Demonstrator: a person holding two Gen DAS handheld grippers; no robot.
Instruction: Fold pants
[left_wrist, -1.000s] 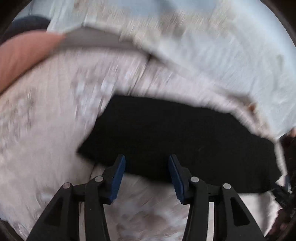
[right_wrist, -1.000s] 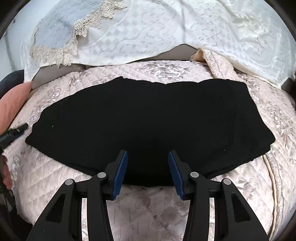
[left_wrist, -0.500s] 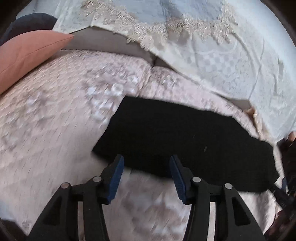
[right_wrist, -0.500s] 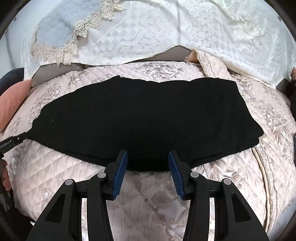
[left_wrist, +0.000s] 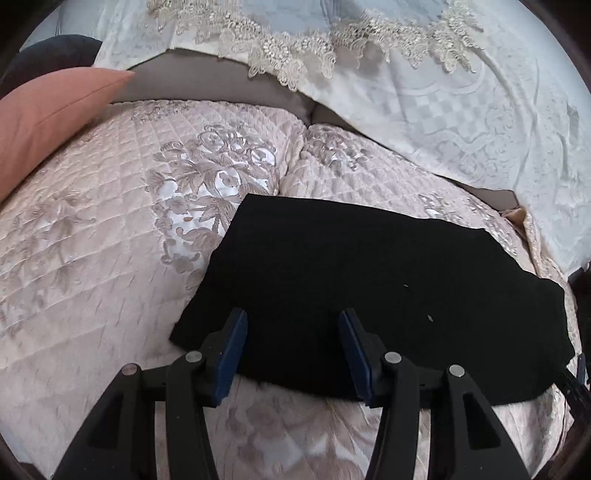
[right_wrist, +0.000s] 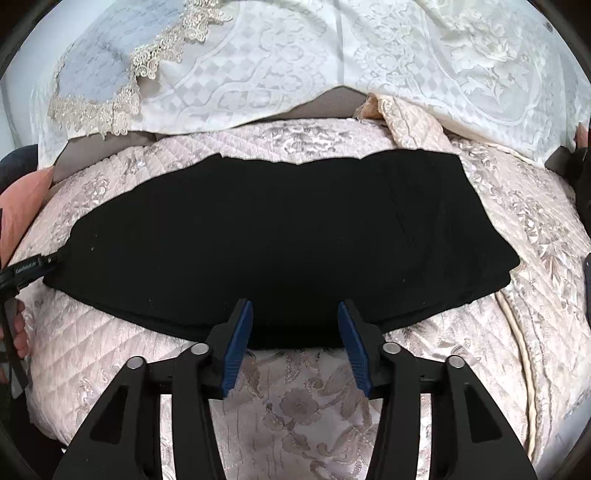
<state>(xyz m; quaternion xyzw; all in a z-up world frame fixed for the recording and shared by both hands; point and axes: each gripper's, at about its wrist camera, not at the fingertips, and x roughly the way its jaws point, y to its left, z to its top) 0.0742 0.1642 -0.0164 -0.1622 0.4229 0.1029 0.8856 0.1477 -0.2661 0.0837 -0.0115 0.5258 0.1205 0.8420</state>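
Nearest the left wrist lens: left gripper (left_wrist: 291, 321), blue-padded fingers (left_wrist: 232, 343) spread wide, nothing between them, poised over the near edge of the black pants (left_wrist: 369, 288). Same in the right wrist view: right gripper (right_wrist: 294, 314) agape and empty, fingers (right_wrist: 236, 334) above the near hem of the pants (right_wrist: 277, 236).

Beneath and around: pale pink quilted bedspread (left_wrist: 92, 258) with floral embroidery, also under the right gripper (right_wrist: 295, 413). Pants lying flat on it as one long dark band stretched left to right, doubled at the right end, both layers visible at that edge.

At the far left of the right view: tip of the other gripper touching the left end of the pants.

Further back: salmon pillow (left_wrist: 48, 110) to the left. Beyond that, white lace-trimmed cover (left_wrist: 424, 92) draped over the headboard side, likewise in the right view (right_wrist: 295, 62).
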